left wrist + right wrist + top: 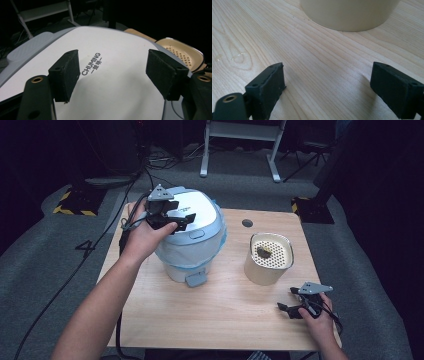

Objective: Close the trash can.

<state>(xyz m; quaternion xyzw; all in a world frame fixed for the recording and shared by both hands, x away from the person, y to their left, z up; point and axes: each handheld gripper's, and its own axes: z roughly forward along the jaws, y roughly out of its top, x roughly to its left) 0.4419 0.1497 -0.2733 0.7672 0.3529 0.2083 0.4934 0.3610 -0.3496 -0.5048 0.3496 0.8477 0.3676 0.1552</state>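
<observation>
While both tongs gape empty, the cream container [268, 260] holds a dark lump [263, 252] on its perforated insert.

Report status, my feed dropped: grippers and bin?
Left gripper open over white domed bin lid. Right gripper open, low over wooden table. Beige perforated-top canister stands apart. Nothing obstructing.

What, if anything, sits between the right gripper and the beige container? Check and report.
Nothing visible. In the right gripper view, bare wood runs from the open jaws of the right gripper straight to the wall of the beige container. The white bin stands off to the left on the table.
</observation>
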